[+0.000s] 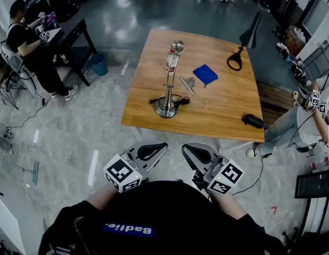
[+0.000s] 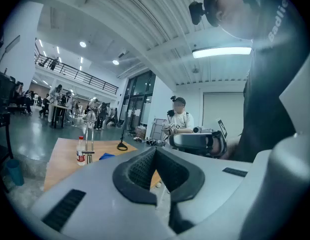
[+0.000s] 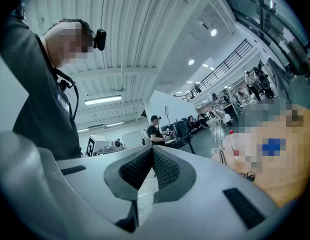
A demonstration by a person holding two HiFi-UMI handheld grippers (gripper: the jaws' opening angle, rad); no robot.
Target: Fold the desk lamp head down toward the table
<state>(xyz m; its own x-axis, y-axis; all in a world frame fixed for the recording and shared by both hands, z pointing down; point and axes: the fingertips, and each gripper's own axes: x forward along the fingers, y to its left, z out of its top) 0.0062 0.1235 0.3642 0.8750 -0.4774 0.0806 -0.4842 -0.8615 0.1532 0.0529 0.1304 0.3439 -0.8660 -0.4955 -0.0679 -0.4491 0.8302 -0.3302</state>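
Short of the desk's near edge, I hold both grippers level, close to my body and side by side. Left gripper: jaws pressed together, nothing between them. Right gripper: jaws pressed together, likewise empty. Silver lamp stands upright near the desk's middle, ball head at the top, black cable at its base. A bottle stands just beside it, and a blue cloth lies to its right. Black lamp stands at the far right corner, cone head raised. Both lamps are well apart from my jaws.
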